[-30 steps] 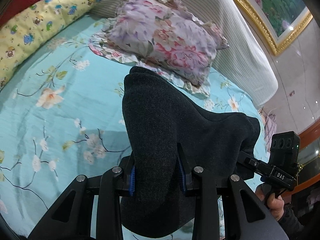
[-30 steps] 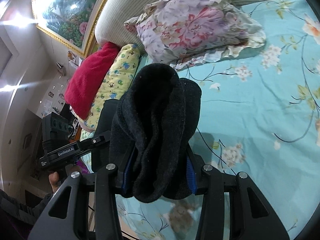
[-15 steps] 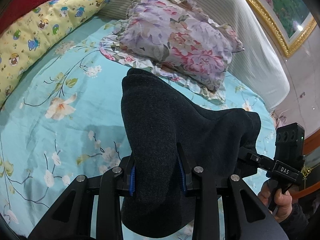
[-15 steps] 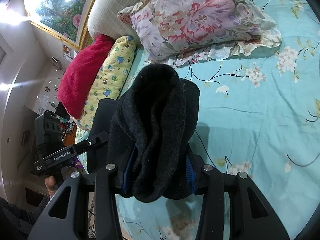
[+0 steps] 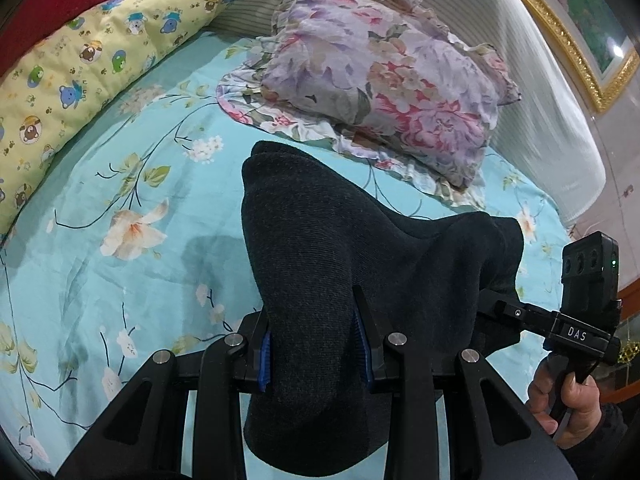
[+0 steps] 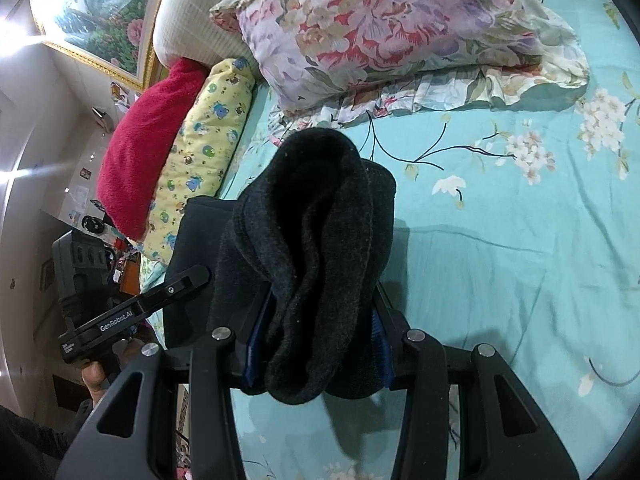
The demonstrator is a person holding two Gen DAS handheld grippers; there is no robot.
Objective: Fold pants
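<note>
We noted the dark pants (image 5: 340,280) lifted off the bed (image 5: 120,280), bunched and gripped at 2 places. The left gripper (image 5: 316,344) had its jaws clamped on a thick fold; cloth stretched rightward from them to the right gripper (image 6: 316,340), whose jaws pinched several rolled layers. Ahead of both jaws lay a floral pillow (image 5: 380,80); left of the left jaws, a yellow pillow (image 5: 80,68).
</note>
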